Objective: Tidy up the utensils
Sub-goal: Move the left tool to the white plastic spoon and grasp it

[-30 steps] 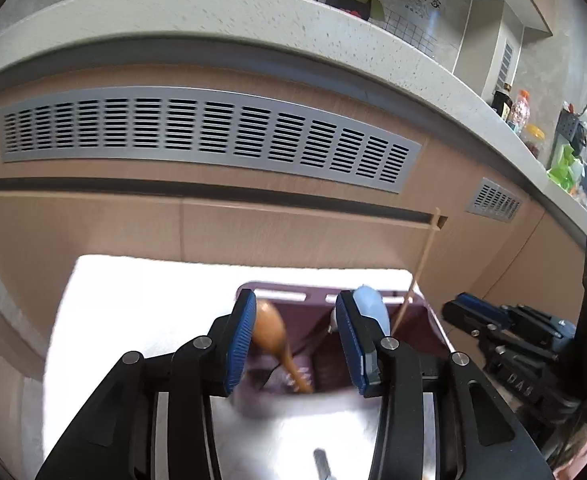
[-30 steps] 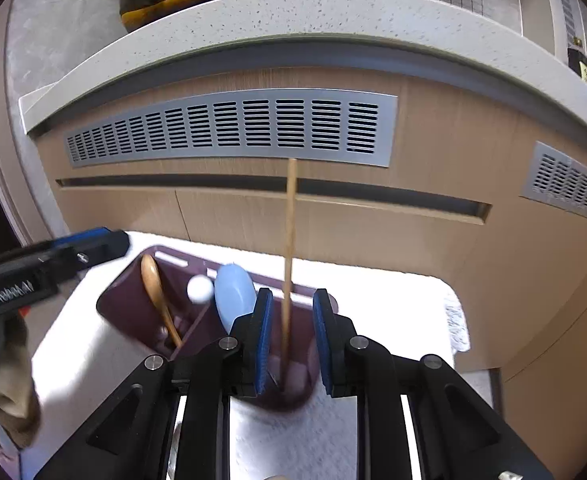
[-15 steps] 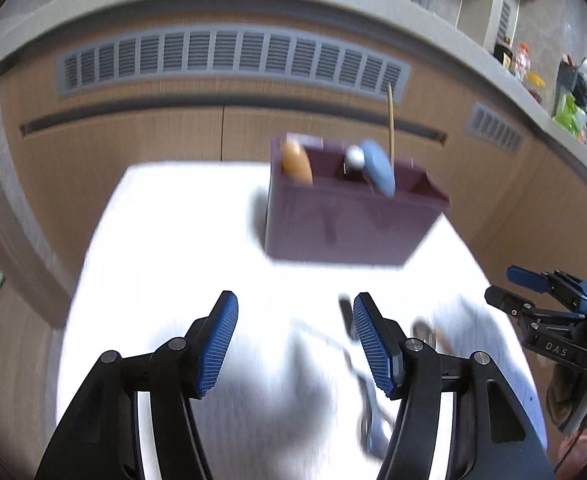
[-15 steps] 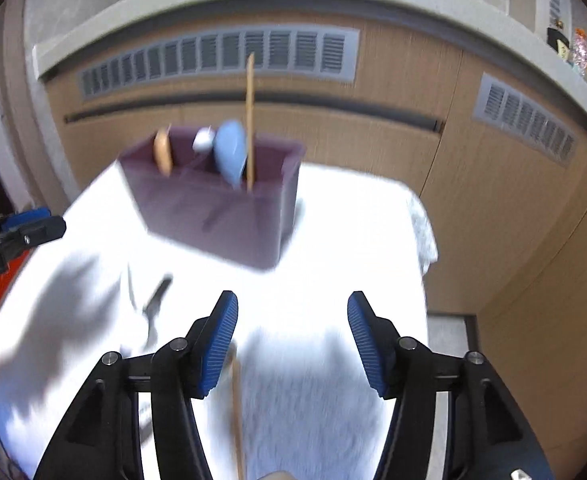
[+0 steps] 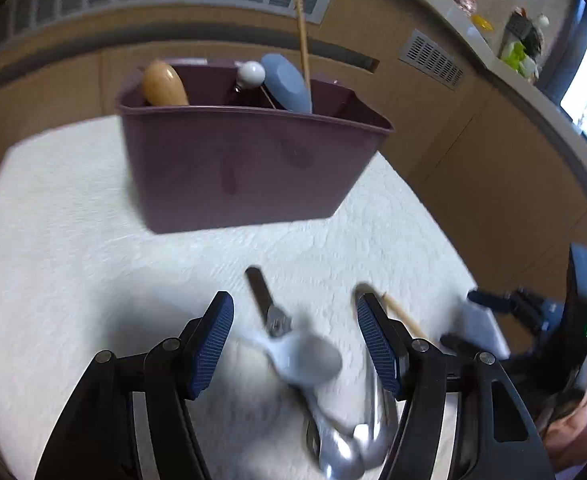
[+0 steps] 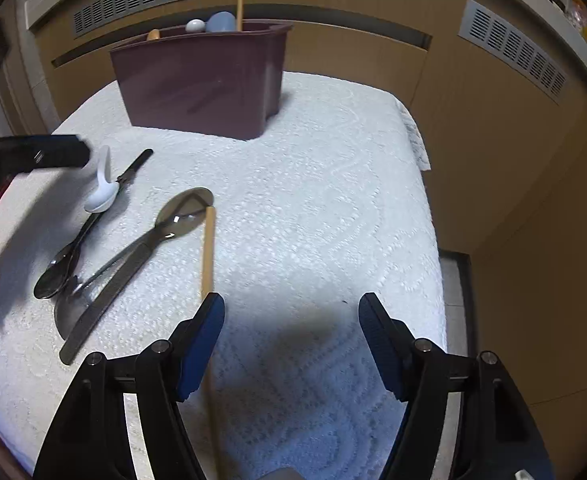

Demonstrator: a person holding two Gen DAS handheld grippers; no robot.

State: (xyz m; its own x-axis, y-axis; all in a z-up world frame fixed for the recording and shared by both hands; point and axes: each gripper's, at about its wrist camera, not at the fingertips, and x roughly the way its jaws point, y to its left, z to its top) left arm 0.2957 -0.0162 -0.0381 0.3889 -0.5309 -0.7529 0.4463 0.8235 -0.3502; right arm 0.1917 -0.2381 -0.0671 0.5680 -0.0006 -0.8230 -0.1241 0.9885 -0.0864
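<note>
Both grippers are hovering over loose cutlery, near side of the dark purple plastic utensil caddy (image 6: 205,80).

On the white lace tablecloth (image 6: 333,184), the long wooden chopstick (image 6: 207,248) is lying lengthwise, near-to-far, just left of the right gripper (image 6: 291,338), the nearer one; the white ceramic spoon (image 5: 297,356) is sitting between the left gripper (image 5: 293,340) pads. Both jaws are opening, gripping nothing.

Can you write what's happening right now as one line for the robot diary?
left gripper: opening over white spoon | right gripper: opening, empty, beside chopstick | bin: some utensils in | table: spoons, knife left
</note>
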